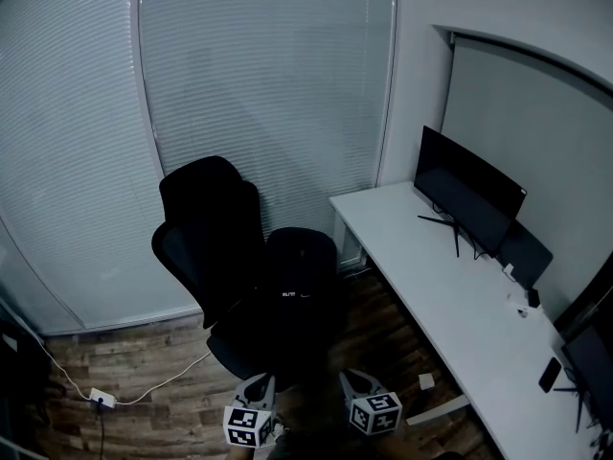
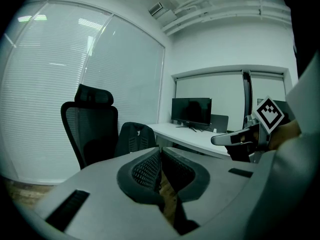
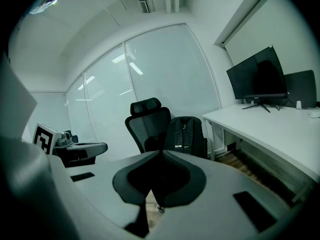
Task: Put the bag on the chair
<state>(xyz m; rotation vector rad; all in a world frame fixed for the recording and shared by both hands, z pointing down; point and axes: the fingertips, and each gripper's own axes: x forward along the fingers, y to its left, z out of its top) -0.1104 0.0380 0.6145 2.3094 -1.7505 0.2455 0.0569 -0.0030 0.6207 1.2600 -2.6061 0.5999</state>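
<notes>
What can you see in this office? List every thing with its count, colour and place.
office chair: one, black, in front of the window blinds.
backpack: one, black, upright, just right of the chair's backrest in the head view.
desk: one, white, along the right wall.
monitor: one clearly seen, black, at the desk's far end.
power strip: one, white, on the wooden floor at left.
left gripper: one, grey, shut, empty.
right gripper: one, grey, shut, empty.
</notes>
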